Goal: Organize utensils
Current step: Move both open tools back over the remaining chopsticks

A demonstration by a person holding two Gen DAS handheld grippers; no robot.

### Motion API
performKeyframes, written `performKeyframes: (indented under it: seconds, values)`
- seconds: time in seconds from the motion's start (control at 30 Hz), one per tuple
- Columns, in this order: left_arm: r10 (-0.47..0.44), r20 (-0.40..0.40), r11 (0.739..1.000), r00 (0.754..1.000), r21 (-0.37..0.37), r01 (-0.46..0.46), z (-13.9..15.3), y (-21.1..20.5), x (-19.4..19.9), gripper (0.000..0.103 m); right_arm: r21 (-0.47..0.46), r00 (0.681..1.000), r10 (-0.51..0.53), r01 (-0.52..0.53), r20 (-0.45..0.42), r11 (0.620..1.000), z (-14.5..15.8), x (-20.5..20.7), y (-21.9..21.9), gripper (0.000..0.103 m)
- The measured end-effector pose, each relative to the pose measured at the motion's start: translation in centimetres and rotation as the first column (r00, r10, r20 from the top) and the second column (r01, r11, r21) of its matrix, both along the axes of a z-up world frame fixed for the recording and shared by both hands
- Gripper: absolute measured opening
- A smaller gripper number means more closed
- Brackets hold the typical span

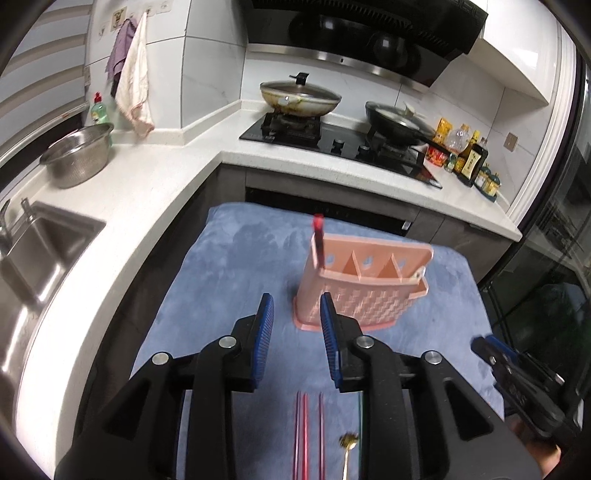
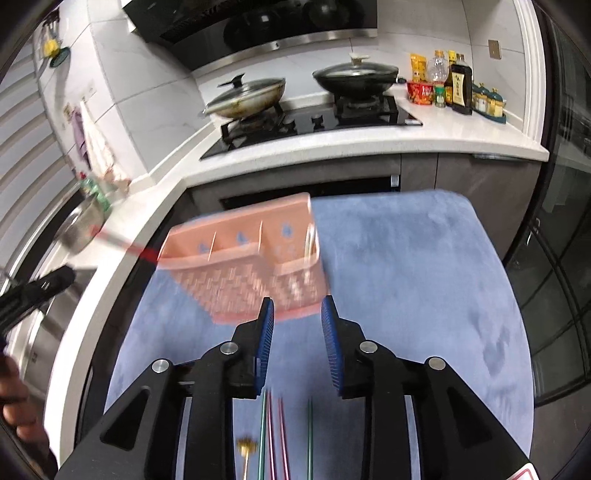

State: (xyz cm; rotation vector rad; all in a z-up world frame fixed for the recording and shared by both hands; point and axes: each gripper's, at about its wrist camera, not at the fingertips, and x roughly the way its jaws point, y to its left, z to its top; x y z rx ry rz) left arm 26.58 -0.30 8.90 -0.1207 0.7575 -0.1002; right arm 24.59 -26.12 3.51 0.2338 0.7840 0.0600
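Both claws empty, utensils waiting below.
My left claw (image 1: pixel 297 314) and right claw (image 2: pixel 297 317) gape wide; chopsticks (image 1: pixel 301 435) lie beneath, pink holder (image 1: pixel 364 284) just ahead—reaching carelessly could topple it.

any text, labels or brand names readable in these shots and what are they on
Nothing can be read with confidence.
Dark sauce bottle: pale label with vertical characters, too blurred to read.
Yellow packet and red container: print present, illegible.
Green dish soap bottle: label too small.
Small picture on the wall tile: a figure, no legible words.
Range hood: no readable mark.
Pink utensil holder: no text visible.
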Motion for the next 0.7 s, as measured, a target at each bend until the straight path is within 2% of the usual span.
performKeyframes:
  seconds: [0.33,0.6,0.7]
  values:
    - [0.007,-0.095,0.999,0.995,0.033,-0.004,-6.0,1.0,-5.9,0.025,-0.074,0.995,-0.013,0.006,-0.097,0.997,-5.3,-10.4,0.7,0.027]
    - [-0.001,-0.214,0.998,0.977,0.055,0.013,-11.5,1.2,-10.5,0.025,-0.068,0.98,-0.025,0.011,-0.198,0.998,-10.7,-15.0,1.2,0.027]
    - [-0.003,-0.248,0.998,0.969,0.066,0.02,-13.2,1.2,-11.9,0.025,-0.069,0.976,-0.021,0.006,-0.216,0.998,-11.7,-15.8,1.5,0.027]
